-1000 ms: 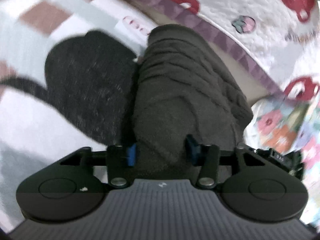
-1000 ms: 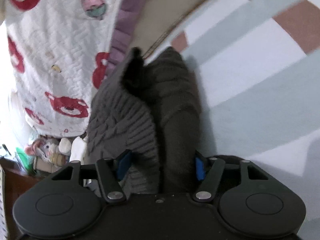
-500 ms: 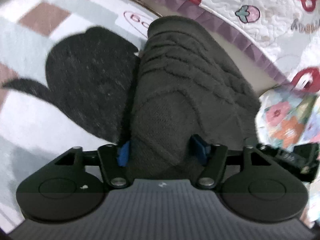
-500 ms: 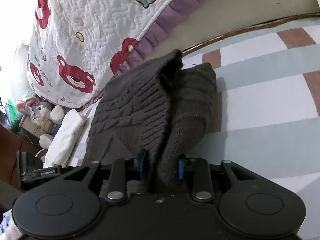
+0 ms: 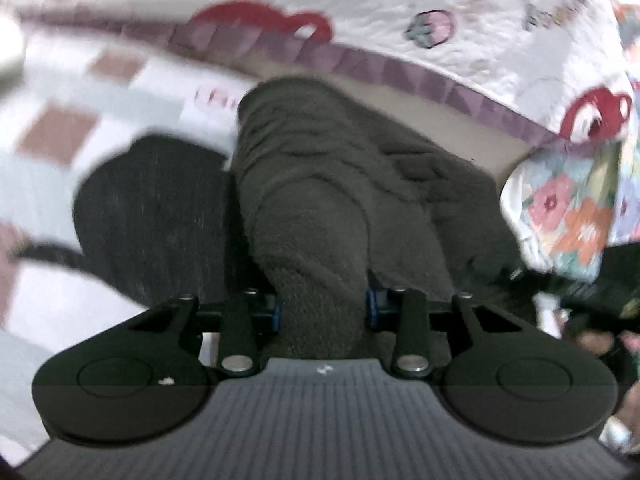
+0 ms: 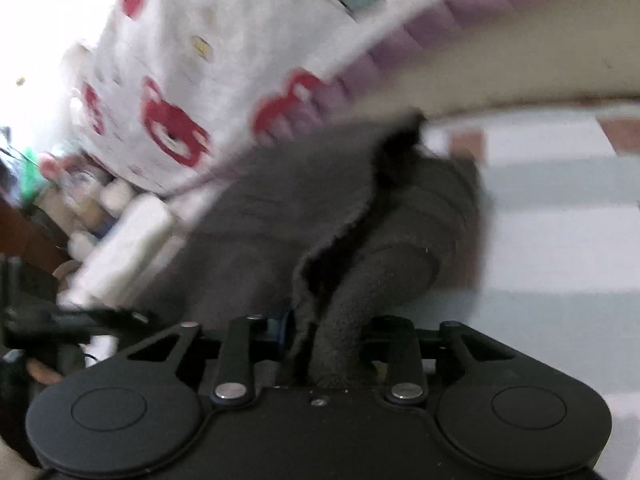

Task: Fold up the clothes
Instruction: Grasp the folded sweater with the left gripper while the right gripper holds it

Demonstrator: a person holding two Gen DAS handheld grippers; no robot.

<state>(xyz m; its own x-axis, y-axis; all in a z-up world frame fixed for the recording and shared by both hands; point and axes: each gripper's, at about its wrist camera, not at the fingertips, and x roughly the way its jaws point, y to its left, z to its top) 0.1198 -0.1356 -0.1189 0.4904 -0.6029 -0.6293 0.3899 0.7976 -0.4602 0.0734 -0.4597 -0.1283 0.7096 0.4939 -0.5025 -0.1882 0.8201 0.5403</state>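
Black gripper (image 5: 323,308) (blue pads); silver screws

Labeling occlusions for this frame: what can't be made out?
- Left wrist view: sweater bunched in left hand-held gripper hides the pinch point.
- Right wrist view: right hand-held gripper fingertips buried in fabric; motion blur smears the quilt.
- Both views: sweater's full outline cut off.
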